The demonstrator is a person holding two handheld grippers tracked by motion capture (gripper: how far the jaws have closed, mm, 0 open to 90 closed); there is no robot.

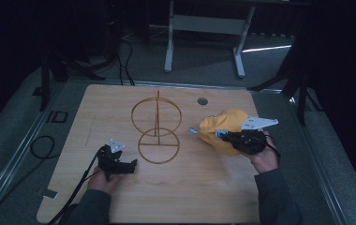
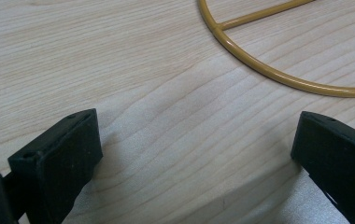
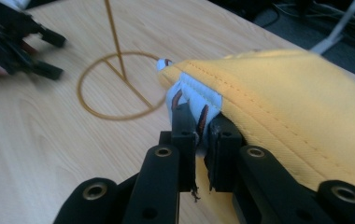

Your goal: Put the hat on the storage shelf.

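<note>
I am gripping the yellow cap [image 1: 225, 129] by its rim with my right gripper [image 1: 223, 136], the jaws pinched tight on the pale inner band and the stitched edge. The cap is sitting at the right side of the wooden table [image 1: 190, 197], bulging up and away behind my jaws. My left gripper [image 1: 131, 165] is resting low on the table at the left, its jaws spread wide with nothing but bare wood between them.

Between my two hands the gold wire stand [image 1: 157, 129] is standing: a flat ring on the table, a thin upright rod, and a second ring held up on it. It is just beside the cap's near edge and close ahead of my left jaws, so it is blocking the straight path across the middle.

My right gripper view is showing the brown stitching and blue-white lining at the pinch point [image 3: 199, 119]. My left gripper view is catching the curve of the flat ring [image 2: 278, 74] near my open jaws.

A small round hole [image 1: 203, 101] is lying toward the far edge. The near half of the table is offering open room; the cap is lying close to the right edge.
</note>
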